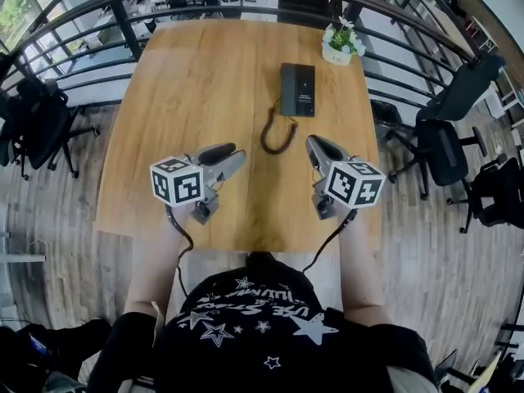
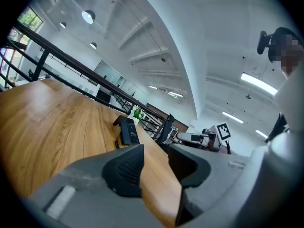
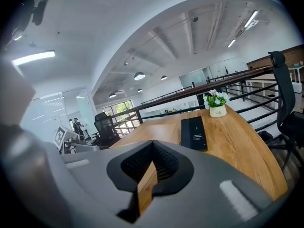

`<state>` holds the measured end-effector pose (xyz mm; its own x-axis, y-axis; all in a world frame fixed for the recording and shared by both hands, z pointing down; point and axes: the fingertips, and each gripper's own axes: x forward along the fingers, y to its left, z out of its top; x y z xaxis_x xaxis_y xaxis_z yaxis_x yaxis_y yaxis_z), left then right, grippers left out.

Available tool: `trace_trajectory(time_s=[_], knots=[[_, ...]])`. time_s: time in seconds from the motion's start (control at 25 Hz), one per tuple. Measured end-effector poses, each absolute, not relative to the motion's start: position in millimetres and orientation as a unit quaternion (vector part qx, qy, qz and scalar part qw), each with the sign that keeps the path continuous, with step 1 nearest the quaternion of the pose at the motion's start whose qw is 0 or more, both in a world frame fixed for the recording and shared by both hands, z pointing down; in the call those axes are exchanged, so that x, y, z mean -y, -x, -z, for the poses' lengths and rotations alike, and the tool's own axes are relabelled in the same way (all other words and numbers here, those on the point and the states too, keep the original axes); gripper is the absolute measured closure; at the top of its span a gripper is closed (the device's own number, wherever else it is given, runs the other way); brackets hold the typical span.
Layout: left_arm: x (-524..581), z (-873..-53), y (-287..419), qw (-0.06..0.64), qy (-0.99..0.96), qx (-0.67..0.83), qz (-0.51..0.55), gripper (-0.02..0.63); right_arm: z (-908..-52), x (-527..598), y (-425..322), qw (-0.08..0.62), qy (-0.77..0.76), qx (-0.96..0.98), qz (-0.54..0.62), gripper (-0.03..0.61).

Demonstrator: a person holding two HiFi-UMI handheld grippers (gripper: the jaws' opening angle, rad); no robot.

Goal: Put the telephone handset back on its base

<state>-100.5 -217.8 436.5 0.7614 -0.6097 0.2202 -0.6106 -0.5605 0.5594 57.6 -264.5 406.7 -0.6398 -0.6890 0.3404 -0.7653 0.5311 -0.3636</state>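
- You hold both grippers low over the near part of the table [image 1: 205, 72], well apart from the telephone, so I judge nothing is being handled now.
- Your left gripper [image 2: 154, 163] has its jaws apart and empty. Your right gripper [image 3: 149, 167] has them almost together, with only a thin slit, holding nothing.
- The black handset [image 3: 185, 133] seems to lie already on its base [image 3: 199, 133], at the far middle of the table. Its curly cord [image 1: 278, 133] loops toward you.
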Motion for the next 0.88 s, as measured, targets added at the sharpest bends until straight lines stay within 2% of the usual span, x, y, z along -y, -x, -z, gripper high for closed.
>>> trace_trajectory(time_s=[0.52, 0.72, 0.88], knots=[[104.5, -429.9, 138.2, 0.308, -0.891, 0.334, -0.001, 0.451, -408.2, 161.8, -16.5, 0.110, -0.436, 0.863, -0.228, 0.577], [65.3, -432.6, 153.7, 0.268, -0.892, 0.363, -0.029, 0.472, -415.8, 114.3, -4.3, 0.115, -0.441, 0.860, -0.230, 0.577], [38.7, -441.2, 170.5, 0.226, -0.877, 0.416, -0.086, 0.515, -425.5, 74.6, -1.3, 0.122, -0.450, 0.853, -0.234, 0.577]])
